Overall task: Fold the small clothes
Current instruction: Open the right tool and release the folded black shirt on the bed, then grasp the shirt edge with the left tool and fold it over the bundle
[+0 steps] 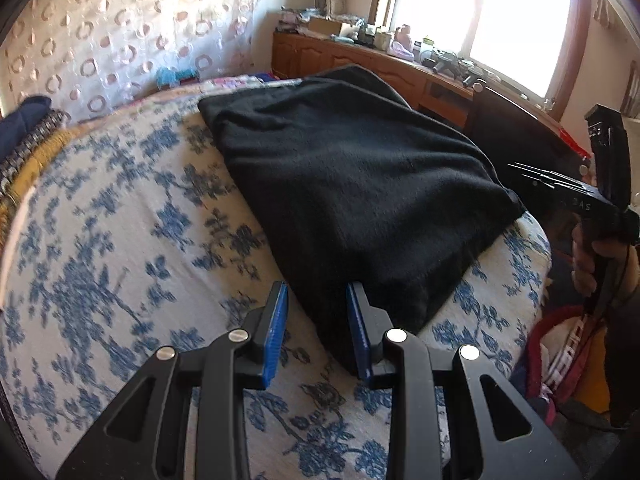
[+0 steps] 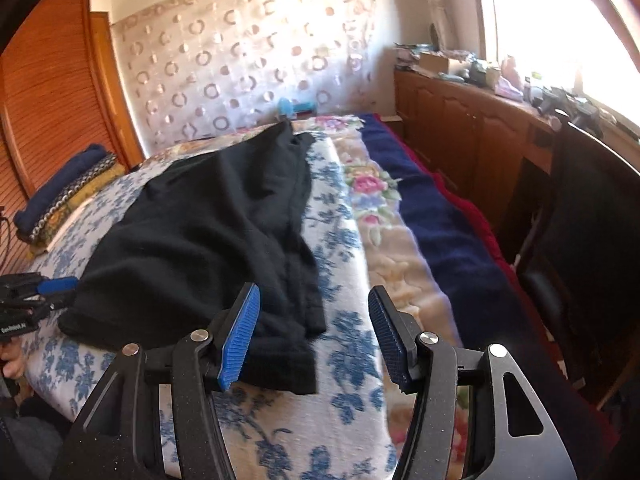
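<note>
A black garment [image 1: 352, 184] lies spread on a white bedspread with blue flowers [image 1: 120, 240]. In the left wrist view its near corner sits between my left gripper's [image 1: 318, 300] open blue pads, which stand apart and hold nothing. In the right wrist view the garment [image 2: 208, 232] lies left of centre with a hem and sleeve end [image 2: 288, 368] near my right gripper [image 2: 314, 308]. The right gripper is wide open and empty above the bed edge. The right gripper also shows at the right edge of the left wrist view [image 1: 592, 200]; the left gripper shows at the far left [image 2: 44, 292].
Folded clothes [image 2: 60, 192] are stacked at the bed's far left. A floral blanket [image 2: 372, 200] and navy blanket [image 2: 440, 232] lie along the right side. A wooden sideboard [image 2: 460, 128] with clutter stands under the window. A dark chair [image 2: 580, 220] stands beside the bed.
</note>
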`<action>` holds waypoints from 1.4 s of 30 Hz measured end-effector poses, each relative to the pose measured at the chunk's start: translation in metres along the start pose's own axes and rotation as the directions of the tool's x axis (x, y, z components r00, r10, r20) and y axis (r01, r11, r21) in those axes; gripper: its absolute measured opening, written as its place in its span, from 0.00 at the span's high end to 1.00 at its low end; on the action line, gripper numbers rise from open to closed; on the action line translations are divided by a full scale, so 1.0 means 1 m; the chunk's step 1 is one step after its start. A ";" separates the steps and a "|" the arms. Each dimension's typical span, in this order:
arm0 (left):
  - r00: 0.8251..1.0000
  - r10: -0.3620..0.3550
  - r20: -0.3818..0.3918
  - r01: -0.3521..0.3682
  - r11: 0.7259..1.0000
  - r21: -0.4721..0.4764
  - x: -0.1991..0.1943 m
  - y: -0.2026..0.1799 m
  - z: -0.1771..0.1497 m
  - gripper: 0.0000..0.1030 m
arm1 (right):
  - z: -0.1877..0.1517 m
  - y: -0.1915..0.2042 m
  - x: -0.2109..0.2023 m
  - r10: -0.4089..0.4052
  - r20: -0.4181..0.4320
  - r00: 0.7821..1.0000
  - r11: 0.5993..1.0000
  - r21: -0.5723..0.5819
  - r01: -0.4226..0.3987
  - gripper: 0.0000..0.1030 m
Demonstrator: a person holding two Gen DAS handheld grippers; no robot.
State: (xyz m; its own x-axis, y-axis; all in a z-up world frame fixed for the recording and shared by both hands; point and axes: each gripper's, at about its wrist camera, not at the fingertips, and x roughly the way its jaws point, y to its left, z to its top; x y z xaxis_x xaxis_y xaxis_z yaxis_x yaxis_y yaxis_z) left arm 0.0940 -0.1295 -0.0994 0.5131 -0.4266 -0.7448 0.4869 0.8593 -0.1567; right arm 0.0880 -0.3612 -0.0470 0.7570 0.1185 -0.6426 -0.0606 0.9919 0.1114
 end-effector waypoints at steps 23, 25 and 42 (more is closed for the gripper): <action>0.957 -0.223 0.186 0.219 0.975 0.042 -0.056 -0.018 0.030 1.00 | 0.004 0.047 -0.011 0.092 0.003 0.996 0.991 -0.103 -0.091 0.23; 0.952 -0.218 0.213 0.209 0.976 0.063 -0.064 -0.023 0.043 1.00 | 0.004 0.060 -0.014 0.116 0.002 0.993 0.985 -0.131 -0.115 0.23; 0.940 -0.203 0.273 0.197 0.979 0.049 -0.064 -0.017 0.084 1.00 | -0.012 0.088 0.026 0.085 -0.086 0.993 0.968 -0.231 -0.103 0.22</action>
State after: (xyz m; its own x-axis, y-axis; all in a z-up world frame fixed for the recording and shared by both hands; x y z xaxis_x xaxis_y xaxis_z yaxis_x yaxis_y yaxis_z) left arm 0.1123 -0.1409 0.0060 0.5764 -0.6530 -0.4914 0.6130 0.7431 -0.2685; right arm 0.0951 -0.2701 -0.0631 0.6906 0.2057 -0.6934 -0.2866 0.9580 -0.0013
